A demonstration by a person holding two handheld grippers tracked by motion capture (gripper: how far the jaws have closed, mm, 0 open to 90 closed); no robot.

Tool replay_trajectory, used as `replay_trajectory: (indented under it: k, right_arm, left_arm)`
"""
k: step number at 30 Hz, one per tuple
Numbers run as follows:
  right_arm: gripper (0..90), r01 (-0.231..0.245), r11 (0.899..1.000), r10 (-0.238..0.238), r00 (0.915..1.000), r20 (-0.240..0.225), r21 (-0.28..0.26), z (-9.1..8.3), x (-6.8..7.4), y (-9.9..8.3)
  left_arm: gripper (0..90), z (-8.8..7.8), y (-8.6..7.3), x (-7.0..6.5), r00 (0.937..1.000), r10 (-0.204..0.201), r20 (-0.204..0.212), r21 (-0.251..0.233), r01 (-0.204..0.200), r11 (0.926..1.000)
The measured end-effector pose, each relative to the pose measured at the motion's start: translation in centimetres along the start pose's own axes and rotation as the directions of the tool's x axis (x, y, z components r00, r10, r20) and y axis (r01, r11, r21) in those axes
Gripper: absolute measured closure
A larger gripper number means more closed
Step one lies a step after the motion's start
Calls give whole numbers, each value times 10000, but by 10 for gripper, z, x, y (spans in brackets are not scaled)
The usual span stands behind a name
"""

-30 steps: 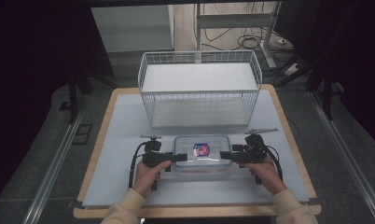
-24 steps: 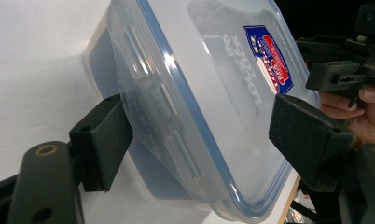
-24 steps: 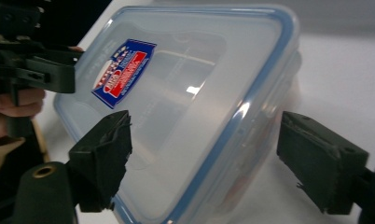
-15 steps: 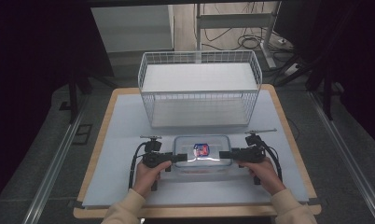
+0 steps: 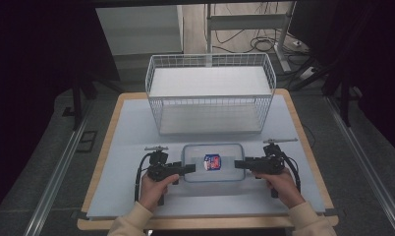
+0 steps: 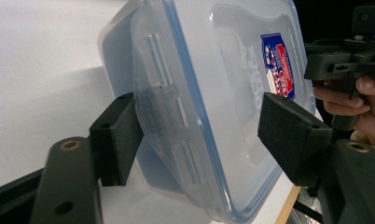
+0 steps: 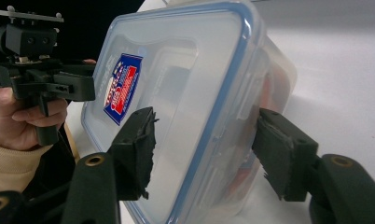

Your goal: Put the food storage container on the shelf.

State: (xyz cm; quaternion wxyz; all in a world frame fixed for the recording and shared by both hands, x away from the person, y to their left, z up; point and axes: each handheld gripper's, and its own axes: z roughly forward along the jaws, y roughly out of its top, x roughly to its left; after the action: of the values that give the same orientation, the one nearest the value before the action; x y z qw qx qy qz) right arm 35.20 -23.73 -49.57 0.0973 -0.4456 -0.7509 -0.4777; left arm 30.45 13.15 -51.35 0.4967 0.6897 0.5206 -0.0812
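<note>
Dark room all around, cables on the floor at the back, and your bench (image 5: 136, 128) sits pale and matte with a wooden edge showing along its sides. At its far end stands a white wire basket (image 5: 210, 64), a rectangular grid of thin rods with a flat white bottom.

Nearer to you, between your two hands, lies the container (image 5: 213, 162): clear, glossy plastic, rectangular with rounded corners, flat on the bench just in front of the basket. Its lid carries a blue seal line round the rim and a ribbed locking flap on each short end. On the lid sits a small sticker (image 6: 279, 65) in blue, red and white; its lettering is too small to read, and so is the embossed writing moulded into the lid beside it.

Your left gripper (image 5: 188, 168) comes in at the container's left end. Its fingers (image 6: 118, 137) are black blocks faced with rough foam; they have just been closing and bracket the end flap, one touching the wall, the other held clear above the lid.

Your right gripper (image 5: 239, 164) meets the right end. Its frayed foam fingers (image 7: 136, 149) have been closing fast and straddle the rim; whether they already press on it, you cannot tell.
</note>
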Motion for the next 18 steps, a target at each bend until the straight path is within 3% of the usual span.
replay_trajectory:
  k: [9, 11, 18]
  right_arm:
    - [473, 376, 9989, -376, 9993, 18, -292, -10, 9, -9]
    - [477, 454, 9985, -453, 9990, 42, -319, -11, 10, -10]
    - [493, 402, 9984, -404, 9992, -54, -405, -13, 11, -12]
  left_arm:
    - [383, -8, -12, -9, 9992, 371, -164, -369, -377, 9986]
    - [394, -10, -13, -9, 9995, 300, -87, -434, -304, 9986]
    - [406, -12, -16, -13, 9989, 429, -187, -554, -439, 9975]
